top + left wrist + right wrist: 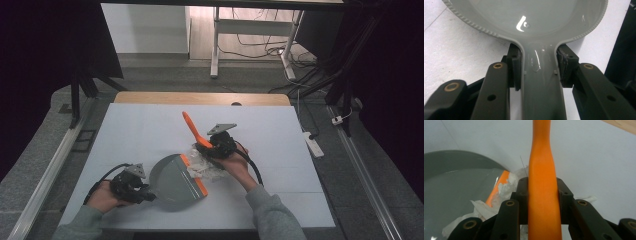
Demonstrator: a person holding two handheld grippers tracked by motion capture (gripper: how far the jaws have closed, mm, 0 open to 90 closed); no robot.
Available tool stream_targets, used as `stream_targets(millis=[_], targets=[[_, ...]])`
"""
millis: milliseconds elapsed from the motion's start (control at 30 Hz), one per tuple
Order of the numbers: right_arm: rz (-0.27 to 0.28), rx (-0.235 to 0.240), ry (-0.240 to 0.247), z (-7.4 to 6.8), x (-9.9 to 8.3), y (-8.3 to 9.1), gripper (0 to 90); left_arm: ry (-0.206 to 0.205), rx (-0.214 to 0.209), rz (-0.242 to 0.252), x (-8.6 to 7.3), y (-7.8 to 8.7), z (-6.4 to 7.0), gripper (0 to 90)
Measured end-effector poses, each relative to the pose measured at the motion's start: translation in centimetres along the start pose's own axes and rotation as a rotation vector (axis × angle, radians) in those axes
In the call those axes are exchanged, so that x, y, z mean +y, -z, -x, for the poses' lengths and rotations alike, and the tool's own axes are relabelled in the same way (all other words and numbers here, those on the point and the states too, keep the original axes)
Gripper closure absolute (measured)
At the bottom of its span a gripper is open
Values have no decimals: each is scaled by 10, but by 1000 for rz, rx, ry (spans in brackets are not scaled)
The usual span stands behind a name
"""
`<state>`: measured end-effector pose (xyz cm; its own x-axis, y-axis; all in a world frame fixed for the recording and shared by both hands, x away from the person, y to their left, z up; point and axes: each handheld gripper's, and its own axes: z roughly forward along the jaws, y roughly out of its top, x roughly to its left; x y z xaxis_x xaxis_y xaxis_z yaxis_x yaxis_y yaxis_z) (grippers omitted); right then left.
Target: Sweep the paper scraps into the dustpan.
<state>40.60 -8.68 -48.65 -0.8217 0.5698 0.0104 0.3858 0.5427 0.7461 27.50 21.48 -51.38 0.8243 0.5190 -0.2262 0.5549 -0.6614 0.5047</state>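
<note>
Your left gripper (146, 194) pinches the handle of the grey dustpan (175, 181), which lies flat on the table (140, 130) with its orange lip toward the crumpled white paper (207, 167). Your right gripper (212, 149) clamps the orange brush handle (192, 129), which tilts up and away. The paper touches the dustpan's lip, just beside your right gripper.

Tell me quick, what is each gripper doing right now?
Left gripper: closed on the grey dustpan, at its handle.
Right gripper: closed on the orange brush handle.
</note>
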Motion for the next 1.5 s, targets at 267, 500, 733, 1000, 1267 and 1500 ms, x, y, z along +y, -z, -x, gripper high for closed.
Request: stream_targets(millis=[267, 500, 733, 1000, 1267, 1500], targets=[[2, 49, 47, -21, 4, -1, 704, 2, -1, 0, 0, 0, 0, 614], [-14, 95, 110, -44, 6, -3, 704, 2, -1, 0, 0, 0, 0, 614], [16, 113, 150, -51, 8, 6, 703, 0, 2, -2, 0, 0, 0, 614], [105, 29, 49, -21, 12, 35, 703, -1, -3, 0, 0, 0, 0, 614], [88, -64, -60, 9, 2, 37, 703, -2, 0, 0, 0, 0, 0, 614], [12, -99, -33, 10, 0, 11, 703, -2, 0, 1, -1, 0, 0, 614]])
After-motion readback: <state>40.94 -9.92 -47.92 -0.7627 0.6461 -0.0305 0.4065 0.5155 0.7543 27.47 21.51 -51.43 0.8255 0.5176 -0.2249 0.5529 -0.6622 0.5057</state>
